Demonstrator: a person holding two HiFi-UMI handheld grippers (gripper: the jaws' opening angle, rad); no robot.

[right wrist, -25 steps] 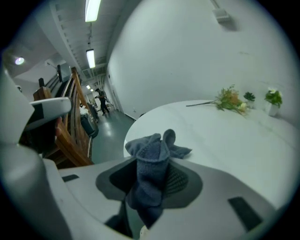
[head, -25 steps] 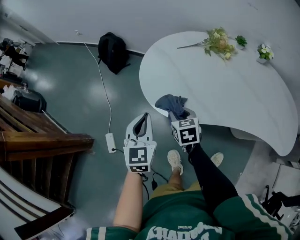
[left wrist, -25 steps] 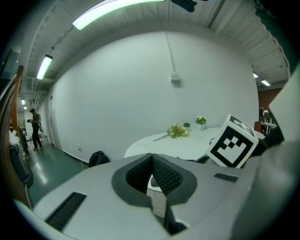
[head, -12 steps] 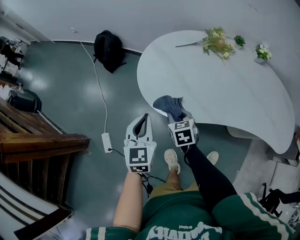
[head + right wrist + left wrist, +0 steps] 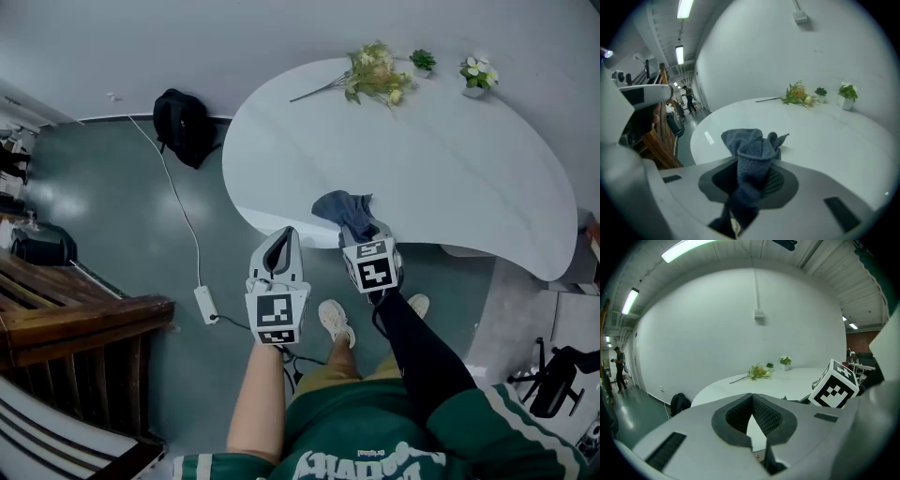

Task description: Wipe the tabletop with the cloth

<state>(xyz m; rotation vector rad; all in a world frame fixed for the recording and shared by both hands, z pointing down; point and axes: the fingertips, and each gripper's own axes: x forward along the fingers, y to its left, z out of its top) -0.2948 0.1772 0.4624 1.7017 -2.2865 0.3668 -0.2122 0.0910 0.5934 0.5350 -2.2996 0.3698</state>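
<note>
At table's near edge, right gripper (image 5: 362, 228) was clamped tight on blue-grey cloth (image 5: 341, 205). Cloth was bunched and stuck out past the jaw tips over white tabletop (image 5: 450, 169); could not tell whether it touched the surface. Left gripper (image 5: 285, 242) was off the table, over green floor (image 5: 112, 216), just beside the right one, jaws closed tip to tip with nothing between. Far side of tabletop held flower sprig (image 5: 374, 73), small green plant (image 5: 423, 61) and white-flowered pot (image 5: 476, 72). Black backpack (image 5: 182, 126) lay by the wall.

One cloth (image 5: 343, 208), one table (image 5: 450, 169), one backpack (image 5: 181, 125), two potted plants (image 5: 423, 60).
</note>
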